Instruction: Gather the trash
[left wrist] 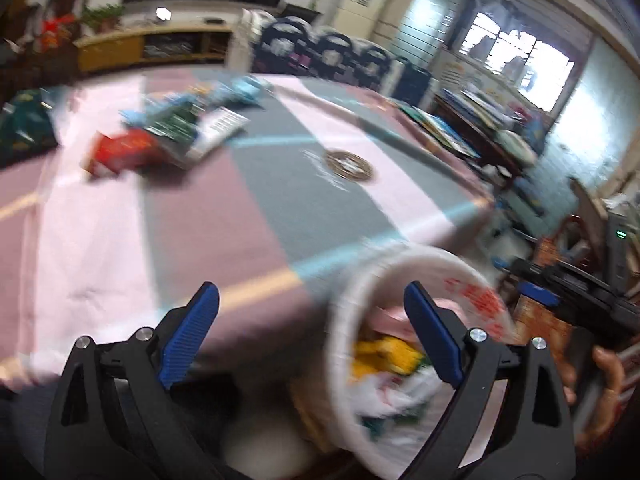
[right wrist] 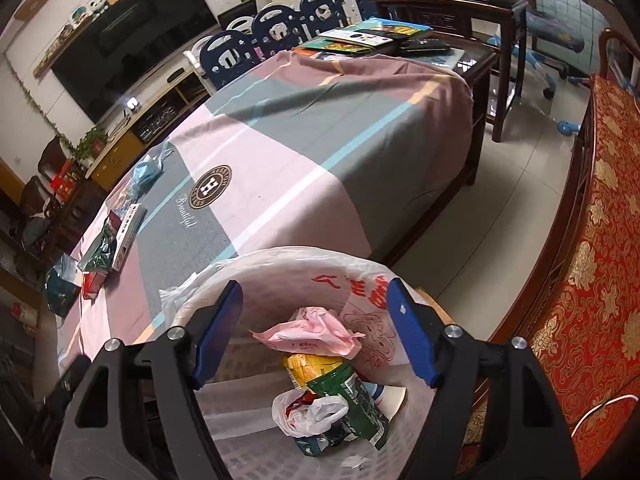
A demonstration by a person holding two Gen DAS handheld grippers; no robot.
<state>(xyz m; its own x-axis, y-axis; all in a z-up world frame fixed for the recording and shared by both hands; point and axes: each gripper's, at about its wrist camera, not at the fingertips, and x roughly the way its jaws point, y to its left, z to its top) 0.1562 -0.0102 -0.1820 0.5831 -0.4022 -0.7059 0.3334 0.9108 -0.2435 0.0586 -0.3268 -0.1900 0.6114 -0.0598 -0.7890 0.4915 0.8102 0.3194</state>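
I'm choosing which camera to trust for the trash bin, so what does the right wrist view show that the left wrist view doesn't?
Only the right wrist view shows the crumpled pink wrapper and green snack packet sharply inside the white plastic-lined bin, plus the red and gold patterned seat. Only the left wrist view shows the right tongs from outside. Both show the bin, the striped tablecloth and the litter left on it, including the red box.

We see the surface [right wrist: 304, 128] covered by a cloth in pink, grey and mauve blocks with a round "H" emblem [right wrist: 211, 186]. On its far left part lie a blue mask [right wrist: 146, 172], a white box [right wrist: 129, 236], a green packet [right wrist: 100, 250], a red carton [right wrist: 93, 282] and a teal bag [right wrist: 60, 290]. Books [right wrist: 360, 38] lie at the far end.
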